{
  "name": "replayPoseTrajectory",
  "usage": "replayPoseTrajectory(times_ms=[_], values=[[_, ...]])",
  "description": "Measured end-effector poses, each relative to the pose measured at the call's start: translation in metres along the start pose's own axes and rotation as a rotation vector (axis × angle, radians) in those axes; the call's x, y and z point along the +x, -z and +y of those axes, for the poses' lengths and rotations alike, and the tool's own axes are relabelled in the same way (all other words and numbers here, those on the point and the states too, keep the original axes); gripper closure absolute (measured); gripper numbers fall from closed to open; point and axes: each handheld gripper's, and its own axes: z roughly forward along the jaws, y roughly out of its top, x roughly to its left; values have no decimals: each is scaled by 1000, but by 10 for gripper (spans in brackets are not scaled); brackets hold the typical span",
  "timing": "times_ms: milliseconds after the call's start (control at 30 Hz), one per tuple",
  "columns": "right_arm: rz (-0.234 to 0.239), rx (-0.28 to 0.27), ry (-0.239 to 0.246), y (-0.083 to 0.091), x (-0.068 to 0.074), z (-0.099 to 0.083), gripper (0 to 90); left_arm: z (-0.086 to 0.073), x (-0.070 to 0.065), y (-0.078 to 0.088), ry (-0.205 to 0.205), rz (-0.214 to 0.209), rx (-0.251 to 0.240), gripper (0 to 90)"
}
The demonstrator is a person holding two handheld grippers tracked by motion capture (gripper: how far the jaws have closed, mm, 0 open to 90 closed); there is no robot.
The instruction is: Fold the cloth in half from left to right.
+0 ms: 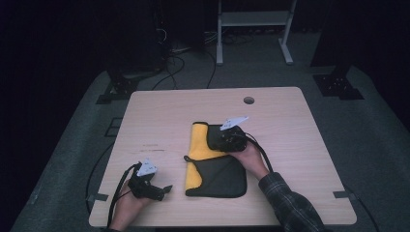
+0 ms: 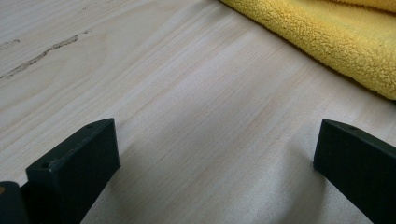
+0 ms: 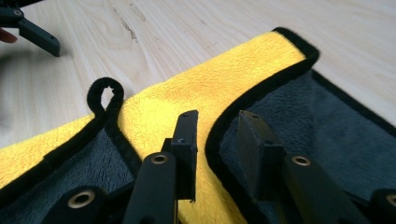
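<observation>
The cloth (image 1: 215,162), yellow on one face and dark grey on the other with black trim, lay partly folded near the middle of the tabletop (image 1: 290,145), closer to the near edge. The right tool (image 3: 217,135) was down on its far part, jaws narrowed to a small gap that straddled the black-trimmed edge (image 3: 261,88) of the grey flap where it crossed the yellow. The pads seemed not yet to pinch the trim, though the angle made that hard to be sure of. The left tool (image 2: 215,154) rested low over bare wood near the near-left corner, jaws wide apart with nothing between them, the cloth's yellow edge (image 2: 327,42) just beyond.

The step in hand looked like catching that flap edge to fold or unfold it. To do it well, the jaws should close on the trim itself and one layer only, not the yellow beneath. The lift should be low and steady, so the rest stays flat. The left tool could pin the near yellow edge against sliding.
</observation>
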Motion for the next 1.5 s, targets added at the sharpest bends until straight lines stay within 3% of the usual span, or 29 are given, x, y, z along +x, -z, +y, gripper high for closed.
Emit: replayPoseTrajectory(times_ms=[267,400,533,700,900,1033,1300,1500], values=[[-12,49,20,-23,1,-2,644,0,0,0,9,8,0,0],[-49,78,57,-30,7,-4,641,0,0,0,11,9,0,0],[-99,86,82,-31,10,-4,728,0,1,0,17,13,0,0],[-104,80,76,-30,8,-4,824,0,1,0,17,13,0,0],[-98,54,55,-21,3,1,843,0,0,0,18,14,0,0],[-124,29,38,-9,-5,7,848,0,1,0,17,14,0,0],[-214,-13,-8,17,-28,15,850,0,0,0,18,14,0,0],[-279,-26,-79,31,-50,14,852,0,1,0,19,16,0,0]])
